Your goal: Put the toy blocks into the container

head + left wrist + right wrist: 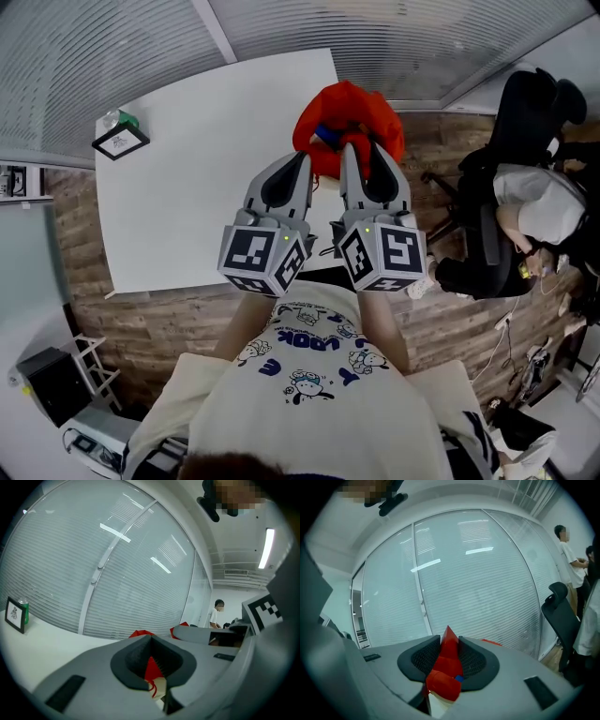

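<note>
At the right edge of the white tabletop (187,169), the left gripper (302,159) and right gripper (361,150) each have jaws pinched tight on the rim of the red cloth bag (352,108), probably to hold its mouth open with a blue block (325,134) inside.

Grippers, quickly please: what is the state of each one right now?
Left gripper: closed on the rim of the red fabric bag.
Right gripper: closed on the same bag's rim.

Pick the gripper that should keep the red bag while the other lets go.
Probably right. The right gripper bites a thick fold of the bag. The left gripper pinches only a thin strip and faces more of the table, so it seems freer to leave.
</note>
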Demonstrator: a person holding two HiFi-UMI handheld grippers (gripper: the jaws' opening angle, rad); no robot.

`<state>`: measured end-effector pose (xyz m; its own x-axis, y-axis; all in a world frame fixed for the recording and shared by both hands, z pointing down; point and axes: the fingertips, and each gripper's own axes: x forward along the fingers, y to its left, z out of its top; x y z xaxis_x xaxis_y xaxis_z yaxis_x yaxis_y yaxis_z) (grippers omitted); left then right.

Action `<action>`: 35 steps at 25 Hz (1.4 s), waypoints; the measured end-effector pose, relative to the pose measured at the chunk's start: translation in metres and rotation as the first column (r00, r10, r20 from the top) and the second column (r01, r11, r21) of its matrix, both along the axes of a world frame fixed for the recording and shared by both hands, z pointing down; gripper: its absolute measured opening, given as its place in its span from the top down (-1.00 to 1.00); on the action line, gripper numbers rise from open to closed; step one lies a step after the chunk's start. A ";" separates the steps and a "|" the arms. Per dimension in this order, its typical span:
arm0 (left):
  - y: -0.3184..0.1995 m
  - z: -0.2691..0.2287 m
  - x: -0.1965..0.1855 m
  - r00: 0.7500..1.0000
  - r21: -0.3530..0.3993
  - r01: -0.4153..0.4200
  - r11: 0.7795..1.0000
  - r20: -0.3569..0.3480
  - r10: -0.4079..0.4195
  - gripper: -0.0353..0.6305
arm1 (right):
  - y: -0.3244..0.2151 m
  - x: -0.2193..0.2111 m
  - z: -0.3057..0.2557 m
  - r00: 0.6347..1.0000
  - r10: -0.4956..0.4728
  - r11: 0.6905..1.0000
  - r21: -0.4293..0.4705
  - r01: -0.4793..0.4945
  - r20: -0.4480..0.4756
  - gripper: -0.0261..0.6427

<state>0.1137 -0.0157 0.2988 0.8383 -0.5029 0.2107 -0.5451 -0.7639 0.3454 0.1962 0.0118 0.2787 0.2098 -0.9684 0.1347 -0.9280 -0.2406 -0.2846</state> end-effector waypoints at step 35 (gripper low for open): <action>-0.011 0.007 0.021 1.000 -0.014 0.024 1.000 0.015 -0.023 0.80 | -0.007 0.019 -0.002 0.997 -0.006 1.000 -0.015 0.004 -0.074 0.58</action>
<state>0.1350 -0.0264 0.3061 0.8230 -0.5192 0.2305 -0.5680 -0.7458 0.3480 0.2155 0.0051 0.2772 0.2149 -0.9675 0.1335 -0.9475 -0.2397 -0.2115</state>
